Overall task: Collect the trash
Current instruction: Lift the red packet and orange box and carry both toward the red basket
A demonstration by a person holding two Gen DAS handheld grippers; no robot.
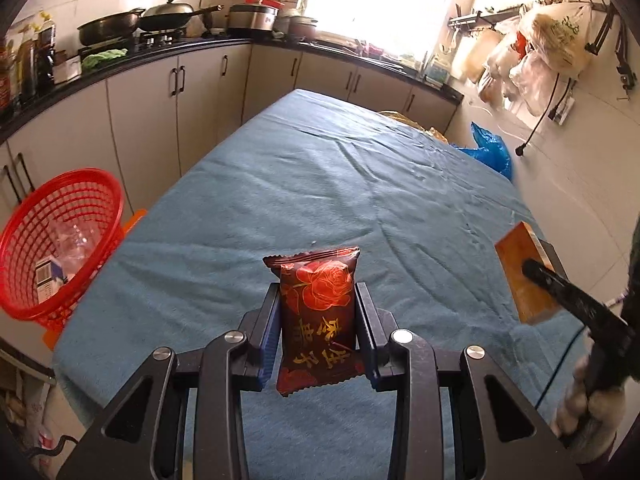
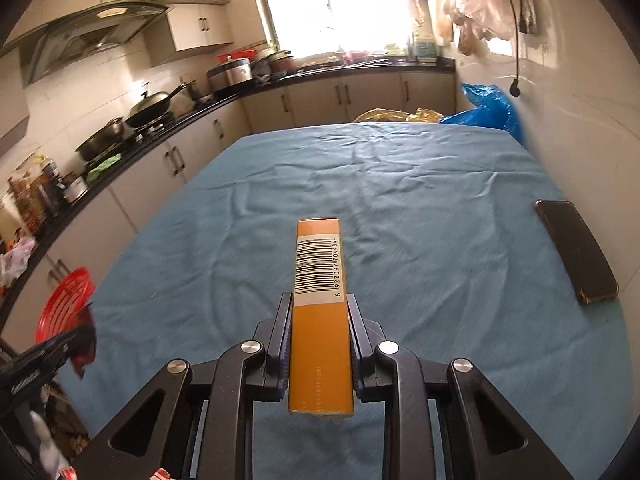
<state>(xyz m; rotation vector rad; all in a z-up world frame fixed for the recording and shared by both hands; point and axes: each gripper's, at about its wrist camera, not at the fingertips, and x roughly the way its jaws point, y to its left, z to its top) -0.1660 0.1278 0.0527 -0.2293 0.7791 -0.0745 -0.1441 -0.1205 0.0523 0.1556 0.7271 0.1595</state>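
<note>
A dark red packet [image 1: 318, 320] printed with a rose and gold characters is clamped upright between the two fingers of the left tongs [image 1: 318, 300]. The packet is held above a blue cloth [image 1: 320, 184] that covers the table. Its crimped top edge stands clear above the fingertips, and its lower edge hangs below them.

To the left of the left tongs, just off the table's edge, a red basket [image 1: 92, 196] is seen tilted toward the camera. Clear plastic and a small carton are lying inside it.

To the right of the left tongs, the right tongs are seen from the side, gripped by a gloved hand [image 1: 588, 408]. An orange box [image 1: 516, 264] is held in them.

In the right wrist view, the orange box [image 2: 320, 320] is pinched by its narrow sides between the fingers of the right tongs [image 2: 320, 312]. A barcode label is seen on the upper face. The box points away from the camera, above the cloth [image 2: 400, 184].

To the right of the right tongs, a dark phone [image 2: 576, 250] is lying flat on the cloth near the table edge. To the left, the left tongs [image 2: 82, 350] with the red packet are seen blurred, and the basket [image 2: 64, 304] is beyond them.

Past the far end of the table, a blue bag [image 2: 488, 110] is seen against the wall.
</note>
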